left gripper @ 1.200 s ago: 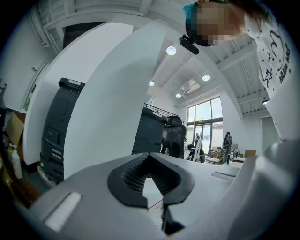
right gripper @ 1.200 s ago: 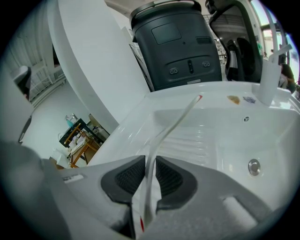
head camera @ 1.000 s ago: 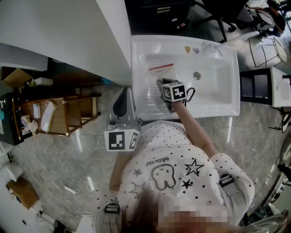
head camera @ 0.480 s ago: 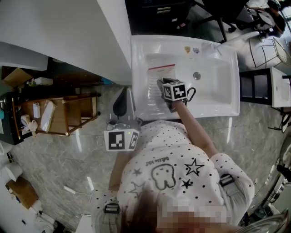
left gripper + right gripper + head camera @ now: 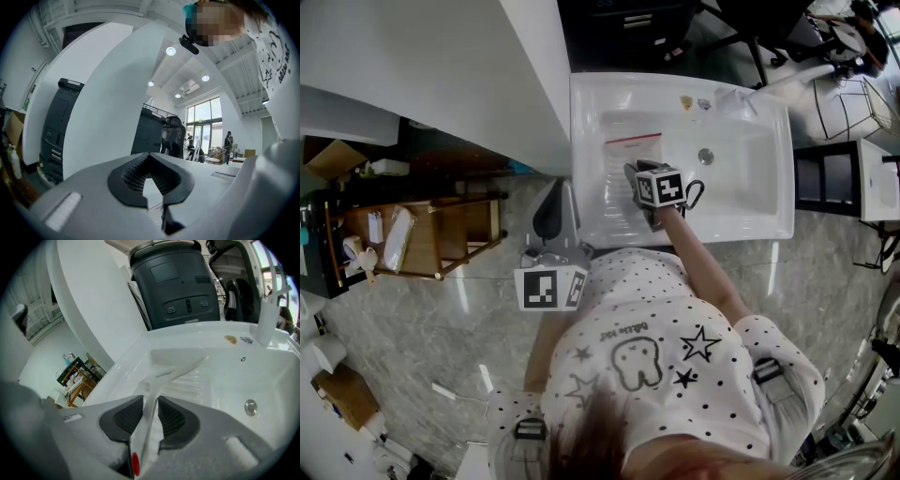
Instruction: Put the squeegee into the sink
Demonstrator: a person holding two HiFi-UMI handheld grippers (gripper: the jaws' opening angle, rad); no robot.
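- Letting go looks like the step now: the right gripper (image 5: 151, 401) reaches down into the sink (image 5: 675, 86), and its jaws have just been opening.
- The squeegee (image 5: 164, 373) is already inside the sink. Its wide end lies on the ribs (image 5: 199, 380) of the sink floor, away from the drain (image 5: 251, 407).
- Its thin white handle runs back up between the two dark pads (image 5: 123, 417) of the right gripper. There is a small gap on one side of the handle, so the pads no longer squeeze it. It may lean on the other pad; I cannot be sure.
- The right gripper tilts down, I think so the squeegee can be set low on the floor and not dropped from high up.
- The left gripper (image 5: 549, 211) is outside the sink, by the near edge and close to the person's body. Its jaws are closed with nothing in them. It has no job here, so it waits out of the way.
- The task looks almost done. What is left, I think, is to pull the right gripper up and back so the handle slips free.
- One thing could go wrong: the handle could catch on a pad and get lifted again, so a slow, straight pull seems best.
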